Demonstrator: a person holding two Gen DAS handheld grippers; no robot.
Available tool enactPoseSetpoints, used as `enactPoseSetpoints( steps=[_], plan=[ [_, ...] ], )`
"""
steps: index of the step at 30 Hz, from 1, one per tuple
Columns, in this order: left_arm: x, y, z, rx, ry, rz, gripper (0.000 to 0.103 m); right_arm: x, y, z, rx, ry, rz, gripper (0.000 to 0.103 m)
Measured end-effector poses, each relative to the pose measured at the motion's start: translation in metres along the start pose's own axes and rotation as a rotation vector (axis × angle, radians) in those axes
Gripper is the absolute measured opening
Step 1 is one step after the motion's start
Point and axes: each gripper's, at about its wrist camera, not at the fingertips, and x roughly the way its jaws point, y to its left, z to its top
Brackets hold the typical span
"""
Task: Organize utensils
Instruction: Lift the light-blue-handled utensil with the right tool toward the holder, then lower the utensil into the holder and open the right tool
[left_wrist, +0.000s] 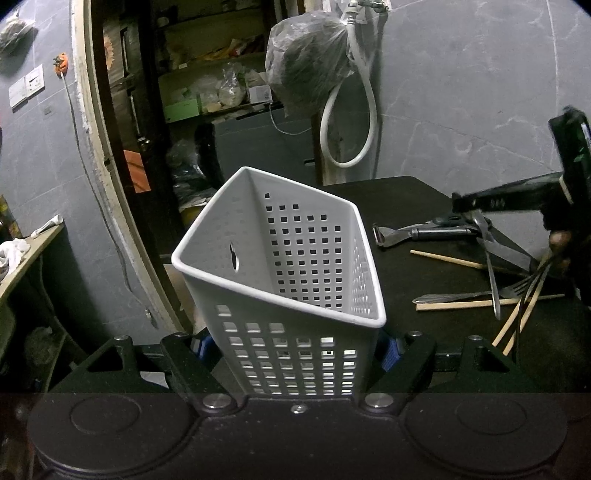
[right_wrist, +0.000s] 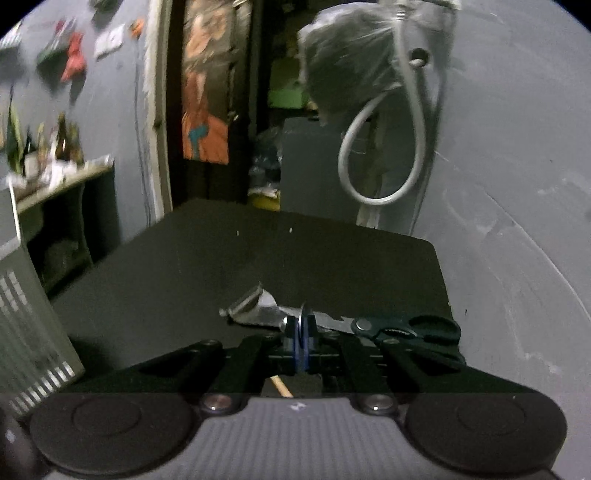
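My left tongs clamping light, stiff basket at base; right tongs pinching thin, slippery spoon near handle end, over table.

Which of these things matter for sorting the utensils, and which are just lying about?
For the job: white basket in the left tongs; spoon in the right tongs; fork, chopsticks and scissors on the black table.
Lying about: hanging plastic bag, white hose, shelf clutter.
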Motion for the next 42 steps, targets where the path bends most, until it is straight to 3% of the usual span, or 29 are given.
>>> enactPoseSetpoints(
  steps=[5, 18, 25, 33, 42],
  plan=[
    [0.000, 0.001, -0.002, 0.002, -0.004, -0.005, 0.080, -0.020, -0.011, 0.008, 0.129, -0.104, 0.054, 0.002],
    [0.001, 0.001, -0.005, 0.009, -0.027, -0.030, 0.080, -0.042, -0.014, 0.039, 0.222, -0.242, 0.065, 0.002],
    [0.004, 0.005, -0.005, 0.007, -0.039, -0.049, 0.079, -0.067, -0.013, 0.064, 0.278, -0.311, 0.138, 0.002],
    [0.008, 0.007, -0.005, -0.003, -0.047, -0.071, 0.078, -0.099, -0.005, 0.092, 0.347, -0.392, 0.322, 0.002],
    [0.010, 0.009, -0.006, -0.010, -0.051, -0.091, 0.077, -0.096, -0.002, 0.104, 0.559, -0.433, 0.669, 0.002]
  ],
)
